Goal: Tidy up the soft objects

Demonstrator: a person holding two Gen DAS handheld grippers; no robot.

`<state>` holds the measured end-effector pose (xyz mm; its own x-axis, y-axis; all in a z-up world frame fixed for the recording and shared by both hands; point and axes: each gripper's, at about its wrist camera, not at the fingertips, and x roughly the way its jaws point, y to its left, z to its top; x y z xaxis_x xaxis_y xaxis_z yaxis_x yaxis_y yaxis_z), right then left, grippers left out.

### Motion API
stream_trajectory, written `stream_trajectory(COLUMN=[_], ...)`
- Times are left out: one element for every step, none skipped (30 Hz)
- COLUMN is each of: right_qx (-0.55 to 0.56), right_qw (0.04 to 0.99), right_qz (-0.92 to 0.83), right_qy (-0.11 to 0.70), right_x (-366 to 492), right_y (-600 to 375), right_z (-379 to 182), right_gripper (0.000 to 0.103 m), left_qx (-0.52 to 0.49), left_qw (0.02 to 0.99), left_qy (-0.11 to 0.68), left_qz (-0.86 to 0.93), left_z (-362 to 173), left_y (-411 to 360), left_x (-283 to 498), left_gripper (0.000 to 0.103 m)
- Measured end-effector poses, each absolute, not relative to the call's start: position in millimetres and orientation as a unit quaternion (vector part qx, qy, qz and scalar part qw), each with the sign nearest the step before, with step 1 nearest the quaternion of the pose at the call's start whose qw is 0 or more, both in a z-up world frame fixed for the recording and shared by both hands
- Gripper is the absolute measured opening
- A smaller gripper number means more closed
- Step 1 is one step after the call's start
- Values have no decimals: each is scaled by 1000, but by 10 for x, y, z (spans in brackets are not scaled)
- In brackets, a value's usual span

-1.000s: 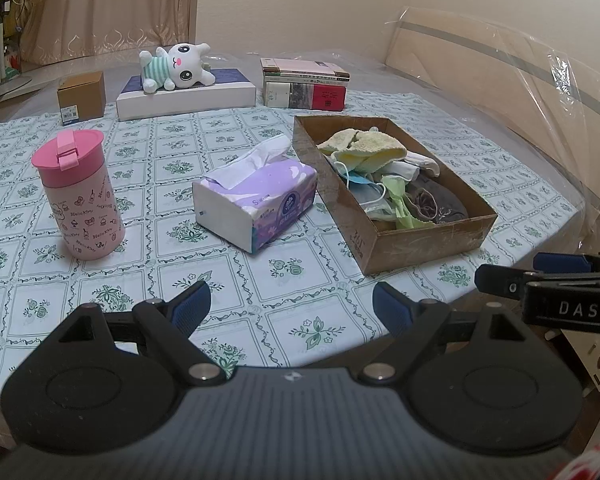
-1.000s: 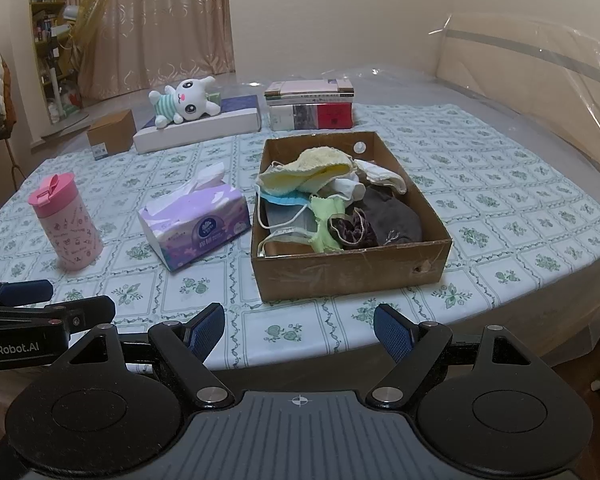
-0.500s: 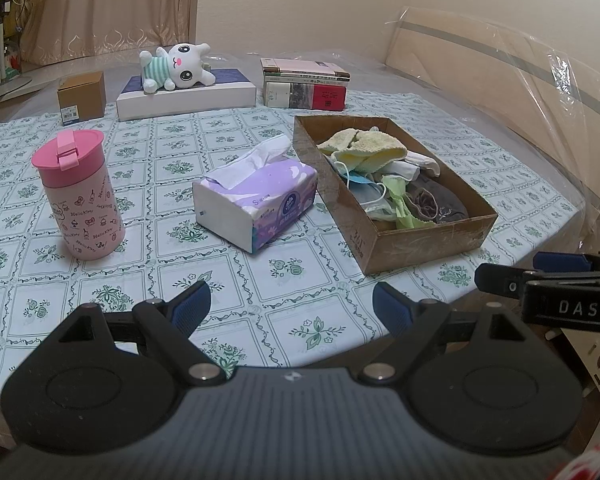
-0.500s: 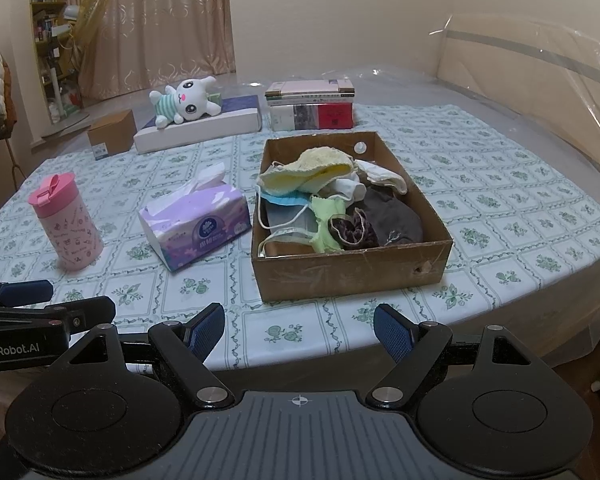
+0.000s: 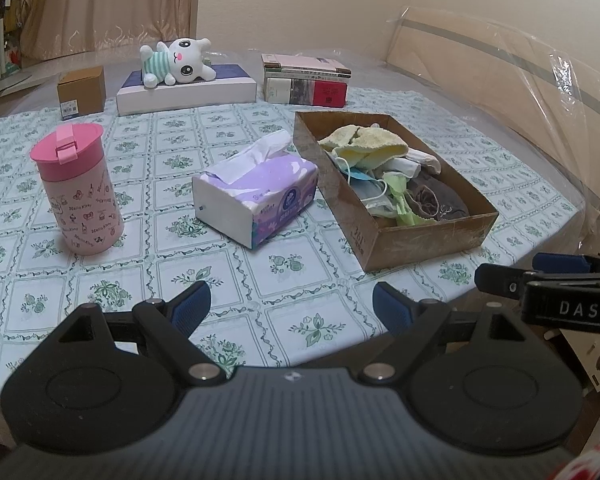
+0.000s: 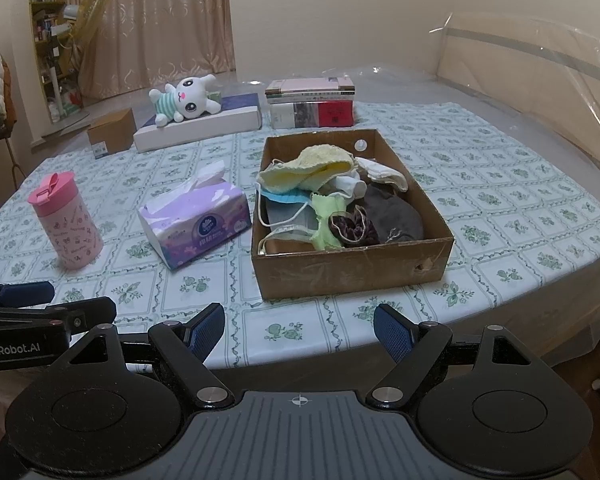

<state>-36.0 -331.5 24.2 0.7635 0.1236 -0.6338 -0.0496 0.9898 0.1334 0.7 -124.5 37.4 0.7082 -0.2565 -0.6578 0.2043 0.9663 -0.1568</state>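
Soft objects [image 6: 332, 200] heaped inside cardboard box [image 6: 352, 268]: yellow knit, masks, green cloth, brown pouch. Tissue pack [image 6: 196, 224] left of box. Both grippers [image 5: 291, 306] [image 6: 299, 328] released, empty, short of box.

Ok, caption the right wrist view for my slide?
Open right gripper hovers before a brown cardboard box of soft cloth items on a green-patterned tablecloth.
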Motion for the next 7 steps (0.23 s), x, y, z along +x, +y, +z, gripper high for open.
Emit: stream_trajectory(right_qx=[54, 54, 54, 54, 55, 55, 55], right_qw=[938, 937, 937, 937, 937, 937, 937], right_qz=[46, 46, 46, 46, 46, 46, 46], right_qy=[340, 341, 341, 341, 341, 341, 341], right_x=[-362, -360, -360, -360, -359, -359, -360], right_y=[-3314, -3315, -3316, -3317, -3318, -3320, -3320], right_z=[242, 243, 244, 233, 233, 234, 234], right_gripper=[81, 81, 81, 81, 81, 81, 81], left_qx=[-36, -36, -35, -34, -34, -34, -34], left_qw=[923, 924, 924, 925, 927, 928, 929], left_qy=[361, 360, 358, 355, 351, 348, 348], left_qz=[-126, -127, -129, -130, -126, -125, -124], left_z=[371, 371, 373, 375, 379, 385, 389], left_y=[-1247, -1246, -1249, -1252, -1249, -1249, -1247], left_x=[6, 5, 2, -2, -14, -16, -13], left_gripper=[87, 87, 87, 87, 87, 87, 87])
